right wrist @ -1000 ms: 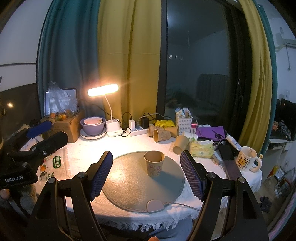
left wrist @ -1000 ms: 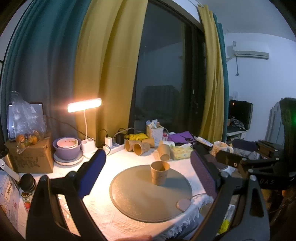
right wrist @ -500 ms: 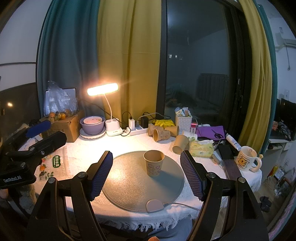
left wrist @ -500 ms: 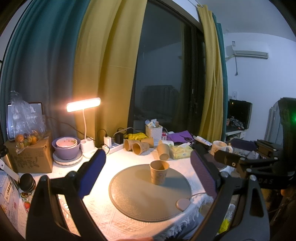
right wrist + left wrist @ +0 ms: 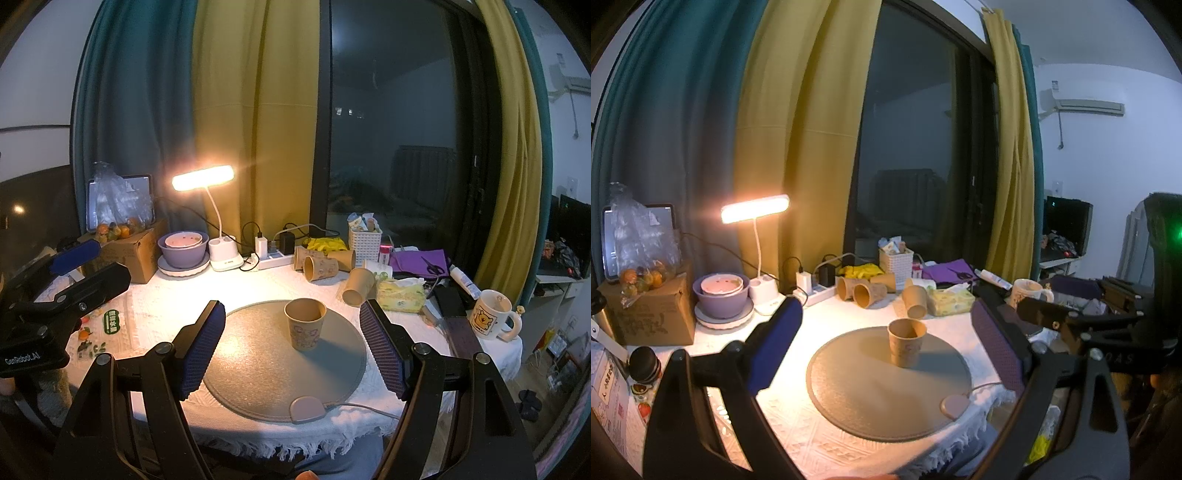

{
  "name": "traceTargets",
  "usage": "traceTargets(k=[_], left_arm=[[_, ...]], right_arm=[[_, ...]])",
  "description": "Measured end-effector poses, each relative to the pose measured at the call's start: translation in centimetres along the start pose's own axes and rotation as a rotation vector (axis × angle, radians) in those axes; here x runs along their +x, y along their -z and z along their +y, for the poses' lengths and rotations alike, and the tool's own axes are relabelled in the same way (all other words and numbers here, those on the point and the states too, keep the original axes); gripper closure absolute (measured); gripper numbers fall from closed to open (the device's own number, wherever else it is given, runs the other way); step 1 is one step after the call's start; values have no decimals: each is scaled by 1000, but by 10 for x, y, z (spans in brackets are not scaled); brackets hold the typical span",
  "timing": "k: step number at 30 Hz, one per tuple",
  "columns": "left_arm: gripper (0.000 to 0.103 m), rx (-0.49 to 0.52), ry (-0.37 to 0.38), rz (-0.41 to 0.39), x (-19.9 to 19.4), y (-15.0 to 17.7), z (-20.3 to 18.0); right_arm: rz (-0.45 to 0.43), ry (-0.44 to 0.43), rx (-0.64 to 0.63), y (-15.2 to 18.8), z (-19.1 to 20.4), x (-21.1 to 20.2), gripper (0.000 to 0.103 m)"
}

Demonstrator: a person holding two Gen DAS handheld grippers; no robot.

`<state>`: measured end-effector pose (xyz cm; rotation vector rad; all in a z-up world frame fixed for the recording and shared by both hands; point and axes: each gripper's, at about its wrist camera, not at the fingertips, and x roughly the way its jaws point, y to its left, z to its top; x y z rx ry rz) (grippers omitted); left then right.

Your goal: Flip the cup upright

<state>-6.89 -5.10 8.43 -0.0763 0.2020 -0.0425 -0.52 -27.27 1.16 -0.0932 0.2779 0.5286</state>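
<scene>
Cup [image 5: 305, 324] stands upright beyond both spread-fingered, empty grippers, left [image 5: 886, 354] and right [image 5: 293, 347].

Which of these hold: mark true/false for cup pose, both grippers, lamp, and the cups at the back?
1. The cup stands upright on the round mat. True.
2. The right gripper grips the cup. False: it is open, holding nothing.
3. The left gripper is open. True.
4. The lamp is off. False: it is lit.
5. The back cups all stand upright. False: they lie on their sides.
</scene>
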Motion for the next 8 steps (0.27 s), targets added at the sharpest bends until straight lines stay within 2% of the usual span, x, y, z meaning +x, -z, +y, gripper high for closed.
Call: traceTargets(k=[8], left_arm=[[9, 33, 21, -8, 1, 1, -4]], right_arm=[[-1, 0, 1, -1, -1, 0, 25]])
